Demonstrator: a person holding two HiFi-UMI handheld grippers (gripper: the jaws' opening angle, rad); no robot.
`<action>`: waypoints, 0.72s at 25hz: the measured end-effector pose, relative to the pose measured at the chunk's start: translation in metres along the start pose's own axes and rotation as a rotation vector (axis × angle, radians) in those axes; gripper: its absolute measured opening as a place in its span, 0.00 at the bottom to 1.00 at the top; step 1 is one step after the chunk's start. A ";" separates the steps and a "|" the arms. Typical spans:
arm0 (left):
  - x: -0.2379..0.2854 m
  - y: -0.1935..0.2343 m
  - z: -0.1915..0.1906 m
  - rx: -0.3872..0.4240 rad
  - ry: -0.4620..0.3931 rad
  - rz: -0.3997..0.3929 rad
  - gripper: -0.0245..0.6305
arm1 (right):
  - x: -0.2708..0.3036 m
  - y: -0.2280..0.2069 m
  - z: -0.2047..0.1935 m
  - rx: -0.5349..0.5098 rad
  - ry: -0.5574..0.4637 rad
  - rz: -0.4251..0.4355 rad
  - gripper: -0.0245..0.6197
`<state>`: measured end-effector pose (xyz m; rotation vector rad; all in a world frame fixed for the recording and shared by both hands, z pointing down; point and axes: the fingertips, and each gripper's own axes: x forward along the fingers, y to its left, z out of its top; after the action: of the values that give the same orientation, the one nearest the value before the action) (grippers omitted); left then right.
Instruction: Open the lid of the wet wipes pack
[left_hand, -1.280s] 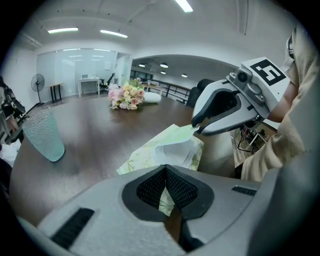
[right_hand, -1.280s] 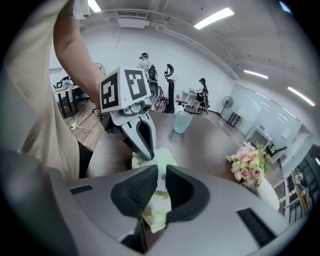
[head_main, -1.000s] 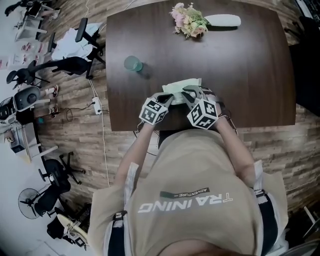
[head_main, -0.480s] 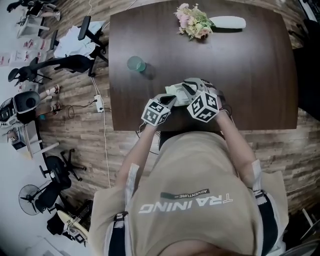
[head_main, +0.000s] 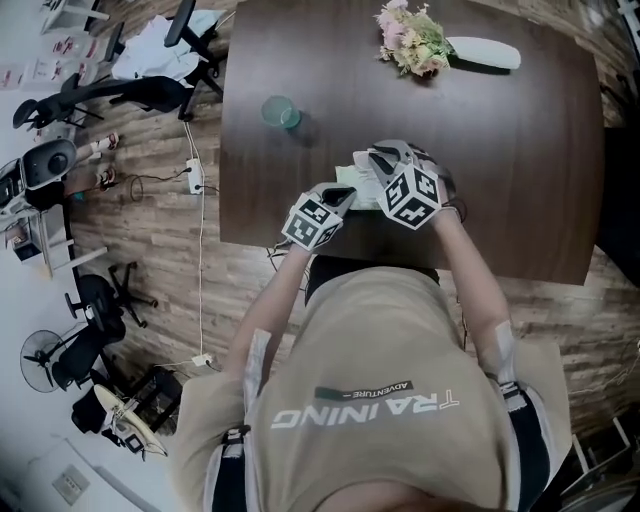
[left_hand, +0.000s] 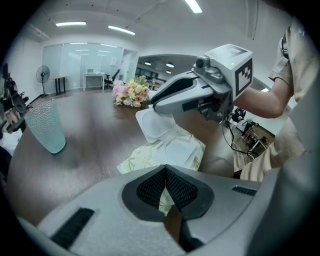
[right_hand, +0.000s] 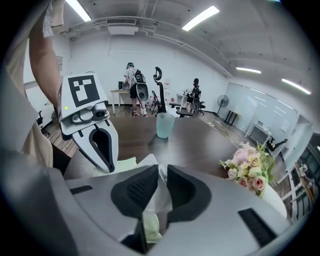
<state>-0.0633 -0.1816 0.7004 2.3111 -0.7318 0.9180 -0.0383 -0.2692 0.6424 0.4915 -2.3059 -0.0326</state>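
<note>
The pale green wet wipes pack (head_main: 352, 186) lies near the table's front edge. In the left gripper view its white flip lid (left_hand: 151, 123) stands raised above the pack (left_hand: 172, 150). My left gripper (head_main: 343, 198) (left_hand: 165, 170) is shut on the pack's near edge. My right gripper (head_main: 375, 158) (right_hand: 160, 175) is shut on the white lid (right_hand: 157, 192), lifted above the pack. The left gripper's fingers (right_hand: 98, 145) show at the left of the right gripper view.
A teal cup (head_main: 279, 111) (left_hand: 46, 126) stands at the table's left. A flower bunch (head_main: 413, 38) (right_hand: 248, 172) and a white oblong object (head_main: 486, 52) lie at the far side. Office chairs (head_main: 120, 92) and cables sit on the floor left of the dark table (head_main: 530, 170).
My right gripper has lifted away from the pack with the lid in it, so the lid now stands open. The left gripper has stayed on the pack's edge.
</note>
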 end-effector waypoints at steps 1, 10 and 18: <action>-0.002 0.000 -0.001 -0.006 0.002 0.002 0.05 | 0.003 0.000 0.000 0.000 0.004 0.007 0.11; -0.004 0.000 -0.003 -0.021 0.006 0.010 0.05 | 0.020 -0.003 -0.011 0.002 0.028 0.077 0.11; -0.006 0.000 -0.003 -0.022 0.031 0.012 0.05 | 0.029 -0.004 -0.017 0.040 0.030 0.097 0.11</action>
<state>-0.0684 -0.1782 0.6985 2.2707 -0.7401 0.9439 -0.0432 -0.2812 0.6736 0.3965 -2.3017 0.0675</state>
